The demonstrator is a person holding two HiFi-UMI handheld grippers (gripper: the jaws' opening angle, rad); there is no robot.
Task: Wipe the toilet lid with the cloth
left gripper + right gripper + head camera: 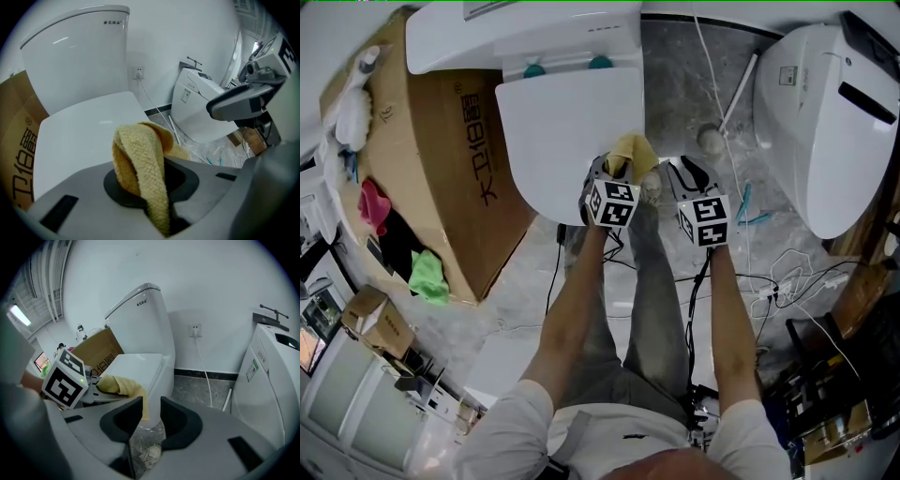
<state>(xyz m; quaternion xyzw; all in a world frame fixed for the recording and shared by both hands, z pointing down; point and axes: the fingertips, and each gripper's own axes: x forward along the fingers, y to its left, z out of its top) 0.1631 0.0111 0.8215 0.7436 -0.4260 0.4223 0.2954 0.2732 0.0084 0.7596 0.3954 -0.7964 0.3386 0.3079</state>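
Left hand-held gripper (612, 172) clenched on yellow cloth (140, 159) at front edge of closed toilet lid (562, 127). Right hand-held gripper (151, 420) released, empty, just off lid's front right corner. Wiping apparently at start. Next move likely: press cloth flat, sweep toward lid's rear edge.

Soft, even white light fills the room, leaving a faint sheen on the glossy white plastic toilet lid (84, 126). Gripper views bulge, corners black; the yellow terry cloth (140, 164) looks sharp.
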